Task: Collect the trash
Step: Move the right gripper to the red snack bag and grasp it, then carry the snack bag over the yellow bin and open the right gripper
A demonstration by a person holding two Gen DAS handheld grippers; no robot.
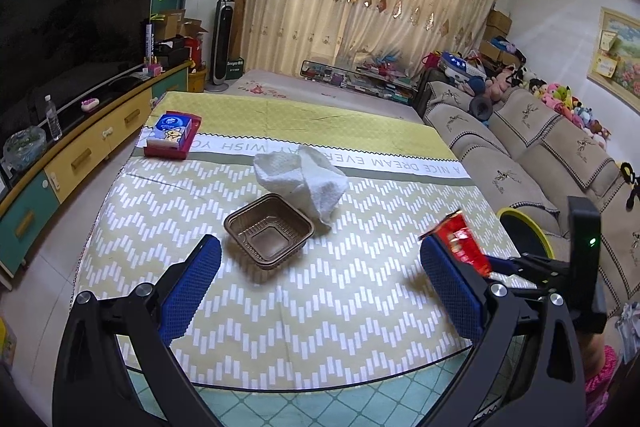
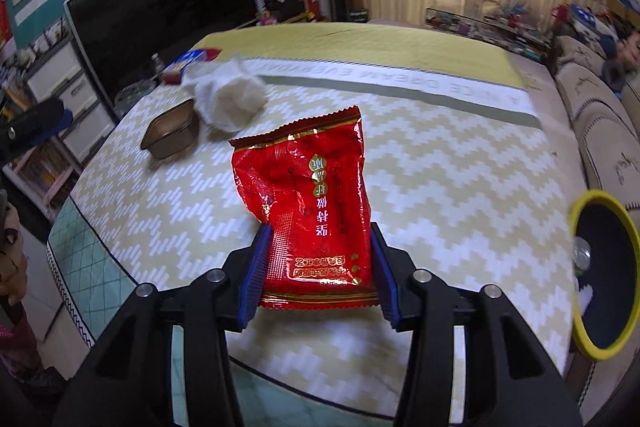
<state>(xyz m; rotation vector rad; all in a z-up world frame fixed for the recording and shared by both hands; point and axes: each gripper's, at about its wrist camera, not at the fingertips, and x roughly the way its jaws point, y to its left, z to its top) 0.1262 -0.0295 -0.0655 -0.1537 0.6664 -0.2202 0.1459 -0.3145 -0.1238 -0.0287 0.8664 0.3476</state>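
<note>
A red foil snack wrapper (image 2: pixel 312 199) sits between the blue pads of my right gripper (image 2: pixel 318 247), which is shut on its lower half and holds it above the table. From the left wrist view the same wrapper (image 1: pixel 460 239) shows at the right, beyond my own right finger. My left gripper (image 1: pixel 320 259) stands open over the table with nothing between its fingers. Just ahead of it lies a brown plastic tray (image 1: pixel 269 231), also seen as the brown tray (image 2: pixel 170 137). A crumpled white tissue (image 1: pixel 308 183) rests behind that tray, the tissue (image 2: pixel 228 95) touching it.
A yellow-rimmed black bin (image 2: pixel 604 279) stands off the table's right edge, with bits of trash inside. A red and blue tissue box (image 1: pixel 174 135) sits at the far left of the patterned tablecloth (image 1: pixel 360 291). A sofa (image 1: pixel 540 155) runs along the right, a TV cabinet (image 1: pixel 80 155) along the left.
</note>
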